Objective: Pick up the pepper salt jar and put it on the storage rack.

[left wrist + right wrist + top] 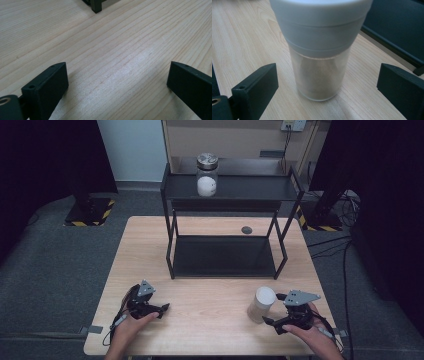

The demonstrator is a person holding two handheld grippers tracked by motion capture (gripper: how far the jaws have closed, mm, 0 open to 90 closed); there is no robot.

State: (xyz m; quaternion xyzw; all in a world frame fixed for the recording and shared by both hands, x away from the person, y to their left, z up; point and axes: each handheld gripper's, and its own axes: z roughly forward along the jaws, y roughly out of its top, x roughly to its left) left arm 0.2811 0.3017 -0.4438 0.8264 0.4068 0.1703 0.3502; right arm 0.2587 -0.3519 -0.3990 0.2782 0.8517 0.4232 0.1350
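Here, two grippers, left [162, 309] and right [270, 312], gape released; one canister [262, 304] stands between the right's jaws.

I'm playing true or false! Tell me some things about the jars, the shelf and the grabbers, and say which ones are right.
1. The clear plastic jar with the white lid stands between the right gripper's open jaws. True.
2. The left gripper holds a jar. False: its jaws are open over the bare light wooden table.
3. A glass jar with a metal lid stands on the top level of the black metal shelf. True.
4. The glass jar is empty. False: something white sits in its lower part.
5. The plastic jar lies on its side. False: it stands upright on the table.
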